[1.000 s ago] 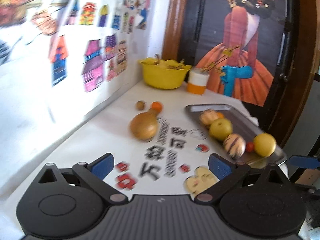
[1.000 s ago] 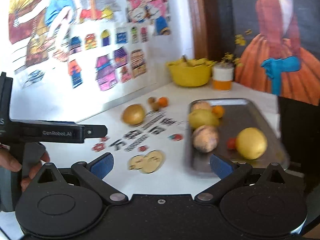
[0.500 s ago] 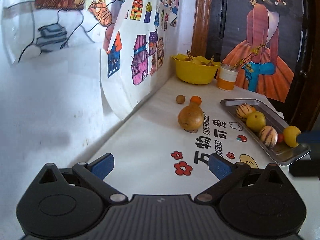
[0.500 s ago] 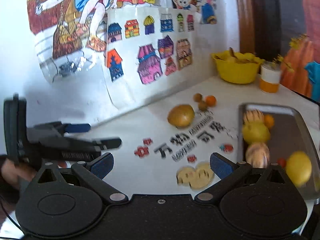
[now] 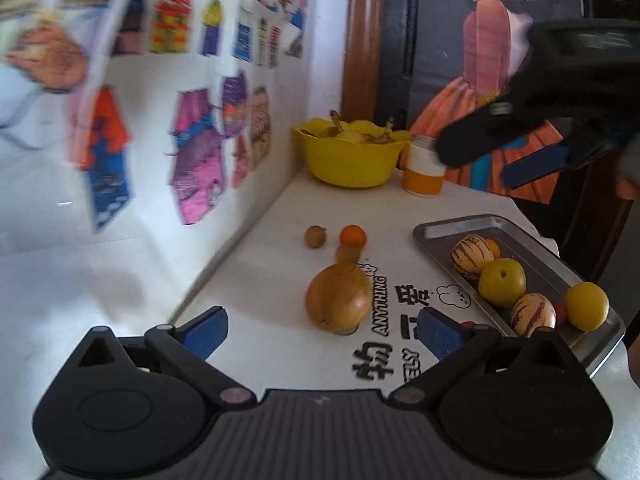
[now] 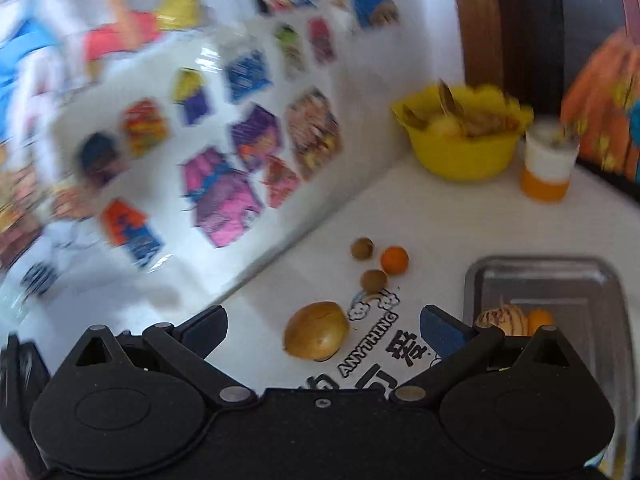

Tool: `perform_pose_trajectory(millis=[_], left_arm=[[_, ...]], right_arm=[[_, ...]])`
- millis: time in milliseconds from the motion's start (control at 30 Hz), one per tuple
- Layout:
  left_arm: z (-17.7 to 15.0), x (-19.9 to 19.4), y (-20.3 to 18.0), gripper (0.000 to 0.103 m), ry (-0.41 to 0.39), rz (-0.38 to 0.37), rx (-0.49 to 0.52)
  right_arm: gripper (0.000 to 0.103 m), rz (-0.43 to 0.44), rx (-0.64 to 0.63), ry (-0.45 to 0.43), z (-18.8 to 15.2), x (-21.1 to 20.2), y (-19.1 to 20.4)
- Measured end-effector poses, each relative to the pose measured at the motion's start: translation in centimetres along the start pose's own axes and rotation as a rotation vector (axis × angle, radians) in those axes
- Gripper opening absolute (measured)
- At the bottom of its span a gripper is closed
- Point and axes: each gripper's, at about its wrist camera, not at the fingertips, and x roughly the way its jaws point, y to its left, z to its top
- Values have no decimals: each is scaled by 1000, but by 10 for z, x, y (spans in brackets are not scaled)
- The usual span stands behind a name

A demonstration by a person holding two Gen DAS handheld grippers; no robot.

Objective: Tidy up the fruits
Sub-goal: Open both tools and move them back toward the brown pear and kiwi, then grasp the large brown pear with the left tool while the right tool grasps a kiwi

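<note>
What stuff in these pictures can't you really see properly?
- Metal tray, right wrist view: its near end and most fruit are hidden behind the right gripper.
- Yellow bowl, both views: contents too small and tangled to name.
- Wall drawings, right wrist view: smeared by motion blur.
- Small red fruit, left wrist view: mostly hidden between a striped fruit and a yellow fruit.

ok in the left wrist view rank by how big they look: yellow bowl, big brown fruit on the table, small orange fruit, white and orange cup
1. yellow bowl
2. big brown fruit, though it sits nearer the camera
3. white and orange cup
4. small orange fruit
</note>
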Motion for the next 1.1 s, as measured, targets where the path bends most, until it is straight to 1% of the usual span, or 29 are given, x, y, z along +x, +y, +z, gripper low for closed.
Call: perform_pose_trajectory(millis=[133,200,333,400,500,767,833,900,1000,1100], left_arm=[[5,30,-2,102,18,-20,5],[8,44,-2,102,27,-27,-2],[10,65,0,102,50,-39,-12],[10,73,0,102,57,-48,-18],[9,80,1,99,64,-58,-20],[8,92,0,89,77,-77,-24],[7,95,-1,87,79,-83,-27],[8,98,0,85,82,-88,-31],[8,102,0,81,87,-90,-41],[7,104,3,78,94,-94,-57]], right_arm=[[94,16,69,46,6,44,-24],[88,24,93,62,9,63,-31],[79,37,132,75,13,98,-42],[69,26,141,77,15,111,-45],[59,10,147,84,15,125,-49],[49,12,142,89,15,143,-51],[49,8,136,88,17,146,-50],[46,5,127,85,17,148,-49],[45,-3,121,88,18,153,-47],[42,-13,100,72,19,153,-45]])
